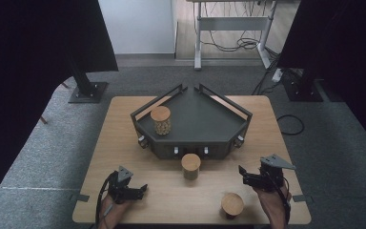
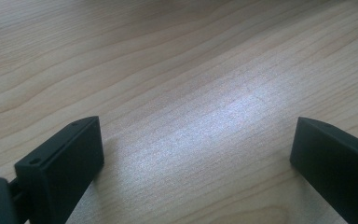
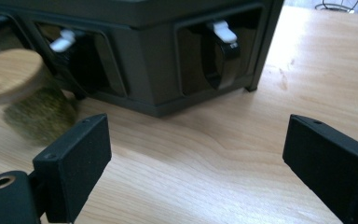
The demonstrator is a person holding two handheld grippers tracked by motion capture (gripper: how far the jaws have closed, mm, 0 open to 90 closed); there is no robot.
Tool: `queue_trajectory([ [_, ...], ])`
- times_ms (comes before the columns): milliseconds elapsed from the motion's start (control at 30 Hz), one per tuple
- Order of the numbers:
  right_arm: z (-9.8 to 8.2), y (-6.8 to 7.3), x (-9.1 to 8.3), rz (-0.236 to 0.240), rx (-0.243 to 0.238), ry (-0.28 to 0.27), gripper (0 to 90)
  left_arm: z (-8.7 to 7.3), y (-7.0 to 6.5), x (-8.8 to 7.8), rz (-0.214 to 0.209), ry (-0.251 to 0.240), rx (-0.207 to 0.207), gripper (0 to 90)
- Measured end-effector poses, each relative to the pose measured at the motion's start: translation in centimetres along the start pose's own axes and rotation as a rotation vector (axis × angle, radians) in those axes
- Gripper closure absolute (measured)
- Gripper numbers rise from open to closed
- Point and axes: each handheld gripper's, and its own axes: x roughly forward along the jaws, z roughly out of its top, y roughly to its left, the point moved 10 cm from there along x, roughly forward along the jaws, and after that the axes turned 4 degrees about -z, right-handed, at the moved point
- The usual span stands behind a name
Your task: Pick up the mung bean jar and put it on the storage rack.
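Jar [image 1: 190, 165] w/ wood lid stands just in front of rack [image 1: 193, 125], betw. left gripper [image 1: 142, 189] & right gripper [image 1: 241, 172]; both jaws wide, empty.

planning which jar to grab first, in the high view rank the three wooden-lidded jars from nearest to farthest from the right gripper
From the right gripper, in the high view:
1. The jar with the round wooden lid at the table's near edge, just below and left of the gripper.
2. The wooden-lidded jar in front of the dark tray, at the table's middle.
3. The wooden-lidded jar of pale contents standing on the dark angular metal tray, far left.
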Motion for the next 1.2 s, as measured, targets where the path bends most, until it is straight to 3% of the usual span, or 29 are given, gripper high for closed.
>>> queue_trajectory([
  [433,2.1,2.3,-1.5,0.007,-0.031,-0.054,7.8,0.0,0.0,0.0,0.0,0.0,0.0,2.3],
  [1200,3.4,5.9,-1.3,0.051,-0.065,-0.081,8.4,-0.1,0.0,-0.1,-0.001,0.0,0.0,2.3],
])
